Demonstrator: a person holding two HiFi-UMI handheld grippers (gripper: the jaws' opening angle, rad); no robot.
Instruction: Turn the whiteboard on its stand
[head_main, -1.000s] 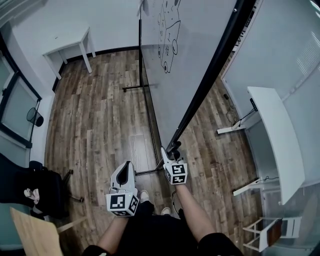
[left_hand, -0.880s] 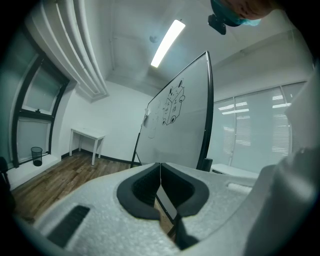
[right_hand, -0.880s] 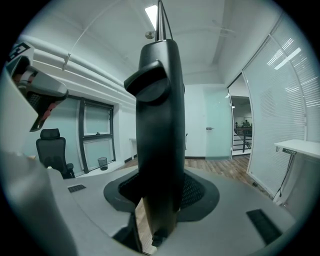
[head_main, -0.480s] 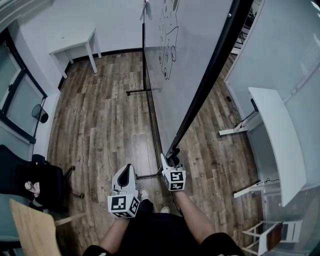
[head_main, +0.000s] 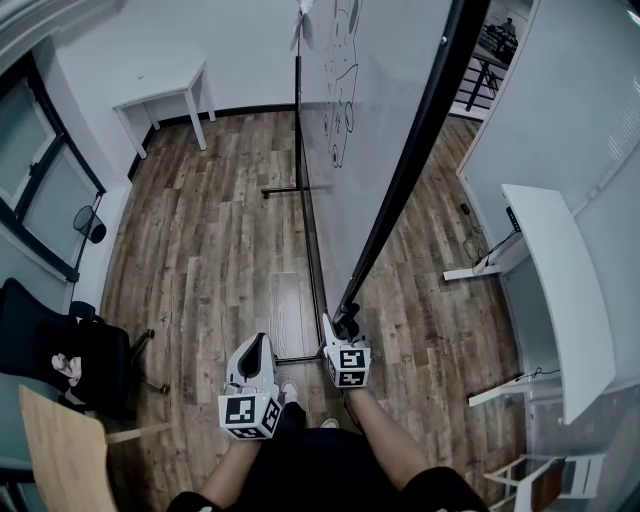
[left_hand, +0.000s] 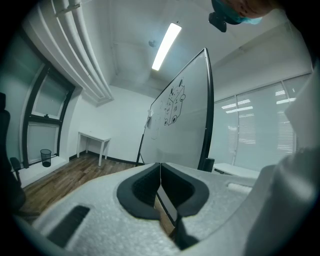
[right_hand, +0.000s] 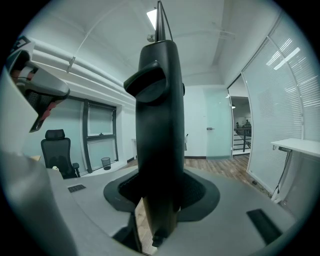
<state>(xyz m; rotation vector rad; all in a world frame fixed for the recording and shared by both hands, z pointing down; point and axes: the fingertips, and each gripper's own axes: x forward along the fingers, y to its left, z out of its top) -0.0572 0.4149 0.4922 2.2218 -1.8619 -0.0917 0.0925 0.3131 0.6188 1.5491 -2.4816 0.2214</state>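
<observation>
The whiteboard (head_main: 372, 120), white with black line drawings, stands on its black stand (head_main: 312, 255) and reaches away from me across the wood floor. Its black frame edge (head_main: 412, 165) runs down to a near corner just ahead of my hands. My right gripper (head_main: 341, 327) is shut on that black frame corner (right_hand: 159, 125), which fills the gap between its jaws in the right gripper view. My left gripper (head_main: 252, 352) hangs lower left of it, shut and empty, its pads (left_hand: 152, 187) meeting. The left gripper view shows the whiteboard (left_hand: 182, 122) ahead, apart from it.
A small white table (head_main: 165, 92) stands at the far wall. A long white desk (head_main: 560, 290) runs along the right. A black office chair (head_main: 70, 355) and a waste bin (head_main: 90, 222) are at the left. The stand's foot bar (head_main: 295, 189) crosses the floor ahead.
In the head view the board's black edge stands steeper and the stand's foot has slid right. The right gripper stays clamped on the corner; the left gripper has barely moved.
</observation>
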